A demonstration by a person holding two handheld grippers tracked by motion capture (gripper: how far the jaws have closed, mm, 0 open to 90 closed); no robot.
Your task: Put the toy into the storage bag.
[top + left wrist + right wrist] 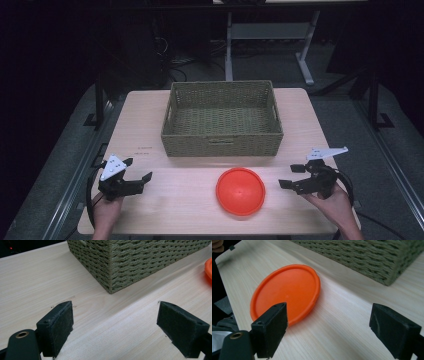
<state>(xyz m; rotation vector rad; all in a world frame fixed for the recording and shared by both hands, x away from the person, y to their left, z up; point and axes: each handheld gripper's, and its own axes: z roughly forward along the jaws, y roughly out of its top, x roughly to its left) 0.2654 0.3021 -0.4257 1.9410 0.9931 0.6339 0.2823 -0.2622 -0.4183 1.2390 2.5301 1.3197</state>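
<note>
A light wooden table (150, 125) is set on grey floor (350, 125); a white desk frame (305, 60) is seen behind in darkness.

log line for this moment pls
left gripper: open, empty | right gripper: open, empty | orange disc: flat on table, between grippers | wicker basket: empty, behind disc
</note>
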